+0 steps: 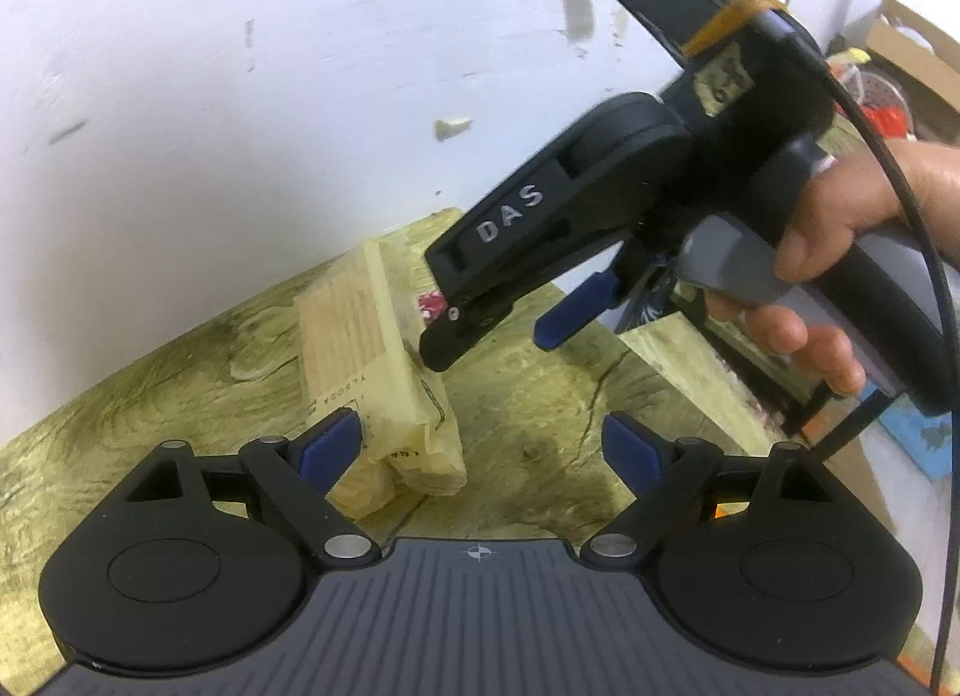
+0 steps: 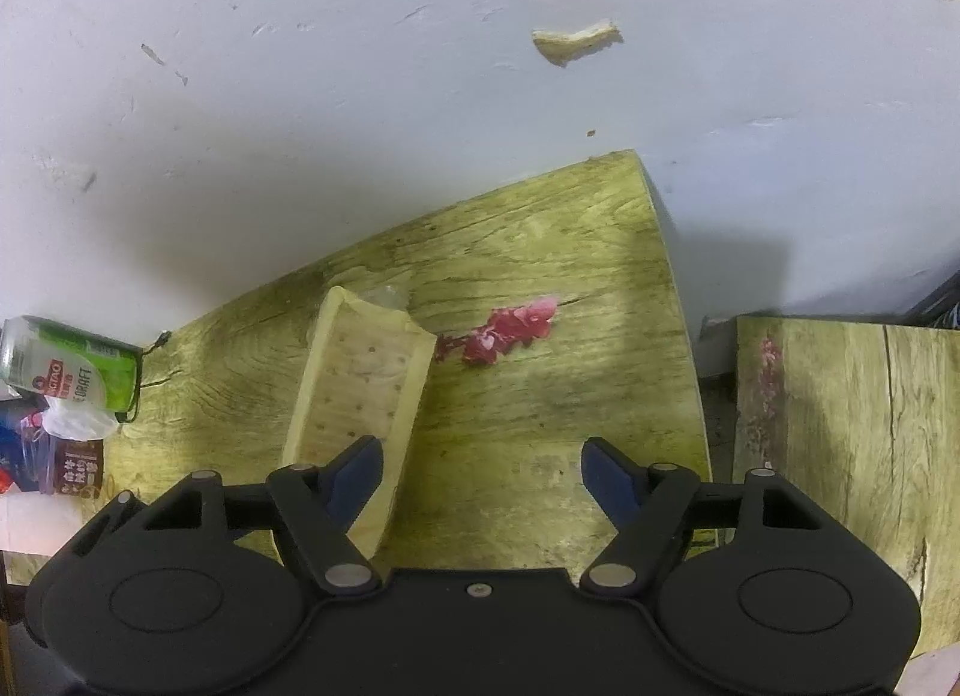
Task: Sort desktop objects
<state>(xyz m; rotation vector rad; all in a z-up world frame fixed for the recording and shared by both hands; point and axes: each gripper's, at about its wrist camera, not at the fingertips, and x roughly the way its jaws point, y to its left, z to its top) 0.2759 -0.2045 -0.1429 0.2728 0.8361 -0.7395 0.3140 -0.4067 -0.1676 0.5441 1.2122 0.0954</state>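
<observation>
Left gripper (image 1: 480, 444), black linkage with blue pads: lower centre of the left wrist view, jaws wide, nothing held; left pad just beside the near end of the tray, contact not discernible.

Pale wooden rectangular tray (image 1: 384, 372), perforated base, low rim: lower left of centre in the left wrist view, resting on the yellow-green wood-grain desktop (image 1: 540, 396), lengthwise away from the camera. Likely the receptacle for sorting, by judgement only.

Right gripper (image 2: 483, 474), same build: lower centre of the right wrist view, jaws parted wide, empty; left pad overlapping the tray's near rim in the picture, touching or above not determinable. Seen from the left wrist view at centre right, held by a hand (image 1: 840, 252), tips poised over the tray's far end.

Red-pink artificial flower sprig (image 2: 510, 330): centre of the right wrist view, flat on the desktop, just right of the tray's far corner, apart from both grippers. Probable next item. Advisable: descend over the stem, pads either side, close gently on the soft petals, lift clear of the rim before crossing.

Green-and-white drinks can (image 2: 66, 366), on its side: left edge, among small packets.

Desktop edge: right of centre, a gap, then a second matching surface (image 2: 840, 426). White wall (image 2: 420, 96) directly behind. Open room chiefly between tray and right edge.
</observation>
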